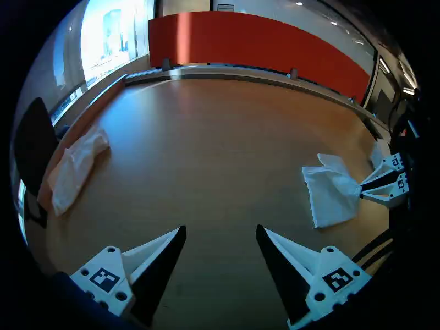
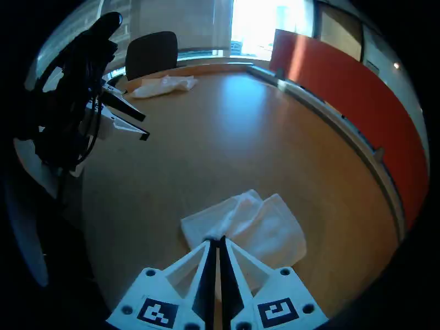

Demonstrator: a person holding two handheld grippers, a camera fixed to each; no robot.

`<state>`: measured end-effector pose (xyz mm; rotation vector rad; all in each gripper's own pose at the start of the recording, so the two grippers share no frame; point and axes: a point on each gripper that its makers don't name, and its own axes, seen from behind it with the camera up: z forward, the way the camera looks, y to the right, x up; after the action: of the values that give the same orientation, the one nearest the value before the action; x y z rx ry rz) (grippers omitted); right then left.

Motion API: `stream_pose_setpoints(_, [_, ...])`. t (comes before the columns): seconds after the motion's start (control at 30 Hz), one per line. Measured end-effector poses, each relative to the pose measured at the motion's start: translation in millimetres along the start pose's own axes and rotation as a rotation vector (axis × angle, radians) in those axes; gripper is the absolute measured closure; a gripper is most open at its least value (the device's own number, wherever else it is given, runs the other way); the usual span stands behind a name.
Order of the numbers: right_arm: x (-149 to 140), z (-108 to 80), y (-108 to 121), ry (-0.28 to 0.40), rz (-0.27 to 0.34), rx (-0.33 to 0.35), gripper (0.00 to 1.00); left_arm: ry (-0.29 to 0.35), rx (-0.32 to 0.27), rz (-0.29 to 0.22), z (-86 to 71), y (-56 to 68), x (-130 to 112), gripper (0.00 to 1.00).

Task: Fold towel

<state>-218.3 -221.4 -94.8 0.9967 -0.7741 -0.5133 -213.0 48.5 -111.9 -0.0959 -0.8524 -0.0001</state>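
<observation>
Desk: we look over a broad wooden desk (image 1: 220,137), with an orange partition (image 1: 253,41) along its far edge and a bright window (image 1: 110,33) just beside that partition.
Towel: the white towel (image 2: 258,225) lies on the desk, well apart from the orange partition. It is rumpled, with one flap over another and the edges not lined up.
Right tool: the right tool (image 2: 218,240) is clenched on the towel's near edge, and both fingers seem to press the cloth.
Left tool: the left tool (image 1: 220,226) is released, its fingers spread wide over bare desk, well apart from the towel.
Done: we judge very little is done. At most there is a loose first fold, not a neat rectangle.
Left: we need to flatten the cloth and bring its edges together. The left tool will probably have to take a second corner.
Around: a second cloth (image 1: 77,165) sits bunched at the desk's edge, well apart from the orange partition, beside a dark chair (image 1: 33,143).
In the way: we see nothing between the towel and the orange partition. With only one grip, pulling may bunch the cloth further.
</observation>
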Motion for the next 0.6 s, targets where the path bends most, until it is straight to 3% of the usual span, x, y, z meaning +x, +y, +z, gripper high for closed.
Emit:
stream_pose_setpoints(0.2, [0.3,1.0,-0.7,-0.003,0.01,0.008,0.92,0.0,-0.003,-0.001,1.1,0.3,0.5,0.06])
stream_pose_setpoints(0.23, [-0.2,1.0,-0.9,-0.006,0.01,0.01,0.87,0.001,-0.004,0.0,1.3,0.6,1.0,0.06])
stream_pose_setpoints(0.4, [-5.1,0.6,0.1,-0.022,0.008,0.003,0.44,0.004,-0.007,0.003,2.0,2.1,3.3,0.06])
stream_pose_setpoints(0.5, [-7.5,-0.8,0.1,-0.023,0.007,-0.001,0.29,0.004,-0.008,0.002,1.9,2.2,3.8,0.06])
stream_pose_setpoints(0.6, [-7.8,-1.8,0.5,-0.018,0.015,-0.007,0.26,0.004,-0.008,0.004,1.9,2.1,3.6,0.06])
